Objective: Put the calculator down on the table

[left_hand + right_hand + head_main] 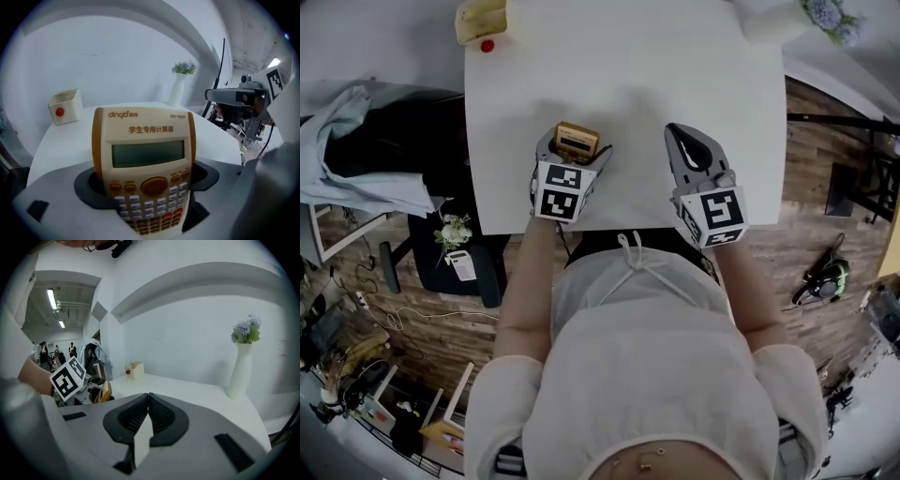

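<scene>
A cream and orange calculator (578, 138) sits gripped between the jaws of my left gripper (575, 152), over the near part of the white table (628, 75). In the left gripper view the calculator (145, 140) fills the middle, screen and keys facing the camera, its lower half clamped in the left gripper (146, 183). Whether it touches the table I cannot tell. My right gripper (679, 132) hovers over the table's near right, shut with nothing in it. Its dark pads meet in the right gripper view, where the right gripper (149, 401) points across the table.
A cream box with a red button (483, 22) stands at the table's far left corner. At the far right is a white vase with flowers (241, 362). A dark chair with blue cloth (356, 150) stands left of the table.
</scene>
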The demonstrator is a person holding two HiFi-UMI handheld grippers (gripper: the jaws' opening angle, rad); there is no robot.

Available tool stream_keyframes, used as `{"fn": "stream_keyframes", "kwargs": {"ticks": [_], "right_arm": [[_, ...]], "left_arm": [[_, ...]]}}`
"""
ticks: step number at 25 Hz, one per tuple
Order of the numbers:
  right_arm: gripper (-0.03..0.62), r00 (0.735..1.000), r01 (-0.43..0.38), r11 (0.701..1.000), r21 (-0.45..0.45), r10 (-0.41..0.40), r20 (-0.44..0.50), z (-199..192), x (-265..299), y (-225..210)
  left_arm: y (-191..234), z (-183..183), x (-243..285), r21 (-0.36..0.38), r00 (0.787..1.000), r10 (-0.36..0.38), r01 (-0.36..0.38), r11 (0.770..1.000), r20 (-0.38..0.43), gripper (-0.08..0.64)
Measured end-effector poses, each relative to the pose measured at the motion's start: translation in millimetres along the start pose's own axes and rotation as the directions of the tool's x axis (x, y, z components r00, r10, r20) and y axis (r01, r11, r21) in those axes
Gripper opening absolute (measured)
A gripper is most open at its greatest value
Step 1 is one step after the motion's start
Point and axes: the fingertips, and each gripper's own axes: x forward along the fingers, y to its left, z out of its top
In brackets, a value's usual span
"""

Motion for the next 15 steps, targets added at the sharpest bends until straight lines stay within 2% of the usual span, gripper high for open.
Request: {"fn": "stream_keyframes", "kwargs": {"ticks": [10, 15], "right_arm": [[0.006, 0.999, -0.033, 0.999, 0.017, 0.034, -0.030, -10, 8, -18], [0.006, 0.999, -0.037, 0.999, 0.026, 0.038, -0.030, -10, 14, -25]], "left_arm": [[4, -11, 32, 0.022, 0.992, 0.086, -0.084, 0.996, -0.093, 0.428], [7, -14, 35, -0.007, 0.992, 0.083, -0.084, 0.996, -0.094, 0.428]]}}
